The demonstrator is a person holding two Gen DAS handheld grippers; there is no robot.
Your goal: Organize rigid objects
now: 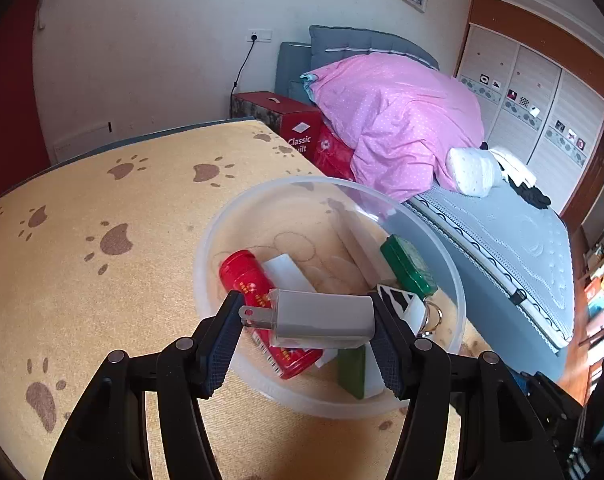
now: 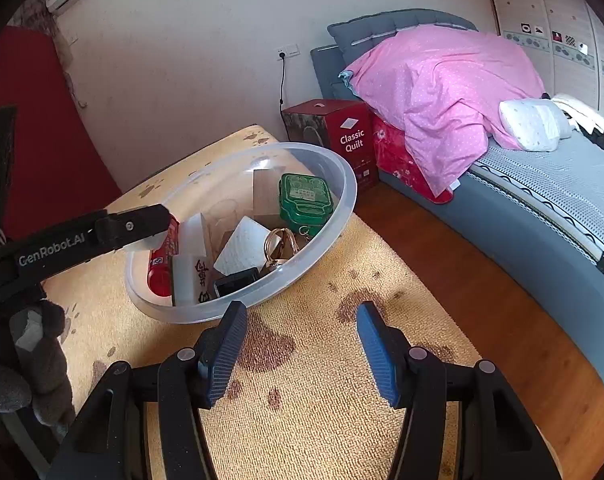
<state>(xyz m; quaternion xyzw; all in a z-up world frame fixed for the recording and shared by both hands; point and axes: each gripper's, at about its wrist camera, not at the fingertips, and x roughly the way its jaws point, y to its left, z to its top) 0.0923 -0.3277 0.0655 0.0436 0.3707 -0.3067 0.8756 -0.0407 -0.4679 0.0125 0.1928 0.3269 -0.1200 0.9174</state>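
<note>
Trouble could come at the drop: the left tongs (image 1: 306, 322) pinch the white charger (image 1: 322, 318) end to end above the clear bowl (image 1: 442, 240), so it could land on the red can (image 1: 246, 280) and bounce out onto the desk (image 1: 102, 280). The right tongs (image 2: 302, 346) hang half open and empty. Overlapping bowl contents are hard to identify.

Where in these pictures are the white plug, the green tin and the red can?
white plug (image 1: 324, 318), left wrist view, middle of its body, between the tongs.
green tin (image 2: 305, 199), right wrist view, centre of its lid.
red can (image 1: 244, 278), left wrist view, its upper side.
</note>
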